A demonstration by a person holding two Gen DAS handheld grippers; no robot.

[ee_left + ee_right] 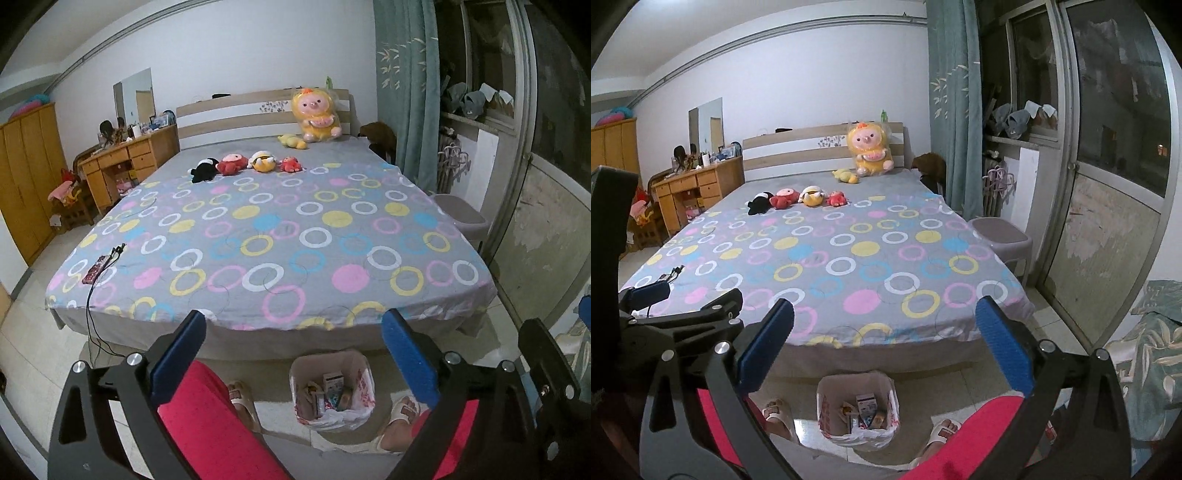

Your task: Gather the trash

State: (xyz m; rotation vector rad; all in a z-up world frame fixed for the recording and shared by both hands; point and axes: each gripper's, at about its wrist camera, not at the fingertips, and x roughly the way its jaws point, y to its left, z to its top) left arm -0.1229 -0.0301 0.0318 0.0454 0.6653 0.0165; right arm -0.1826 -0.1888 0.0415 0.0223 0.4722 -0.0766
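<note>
We see a bed under a grey sheet printed with coloured rings, filling a bedroom with a tiled floor. Against its headboard sits one big yellow plush; one small yellow toy lies beside it, and four small plush toys line up nearer us. At the bed's foot stands one trash bin (lined with a bag, several packets inside), between two sandalled feet. Left claw and right claw both gape wide, empty.
</note>
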